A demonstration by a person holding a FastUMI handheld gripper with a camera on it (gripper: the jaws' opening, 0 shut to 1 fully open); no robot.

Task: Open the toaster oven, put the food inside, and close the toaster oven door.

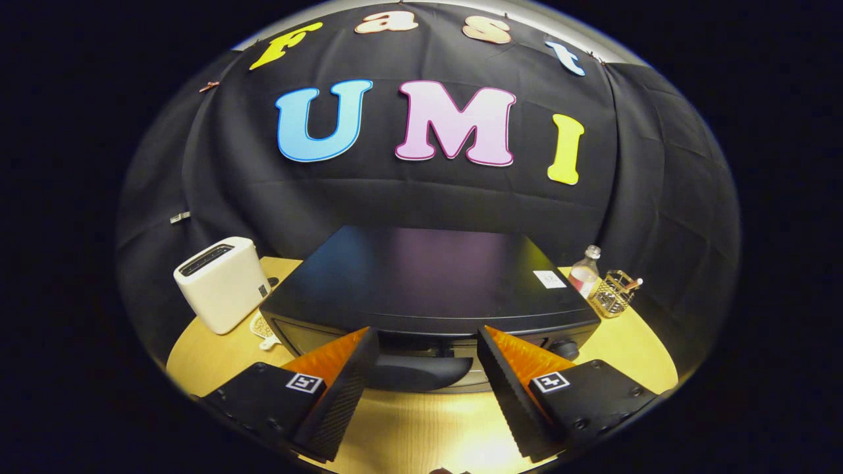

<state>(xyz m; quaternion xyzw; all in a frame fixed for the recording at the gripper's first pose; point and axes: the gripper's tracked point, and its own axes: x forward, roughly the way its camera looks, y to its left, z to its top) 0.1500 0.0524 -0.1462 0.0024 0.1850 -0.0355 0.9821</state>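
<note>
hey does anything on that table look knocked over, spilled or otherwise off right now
Nothing stands out. The toaster oven sits square with its door handle between the open fingers. The white toaster, bottle and wire holder all stand upright, with no spill visible.

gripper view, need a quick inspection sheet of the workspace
surface: light wooden table, bare just under the tongs.
job's things: black toaster oven just ahead of the tongs, door shut, its dark handle between the fingers; a knob at the front right. What may be the food lies on a small plate between white toaster and oven; cannot tell what it is.
clutter: white toaster left of the oven; bottle and wire holder to its right.
grippers: tongs open, fingers either side of the handle, not pressing it.
cables: nothing seen.
surroundings: black cloth wall behind the table.
</note>
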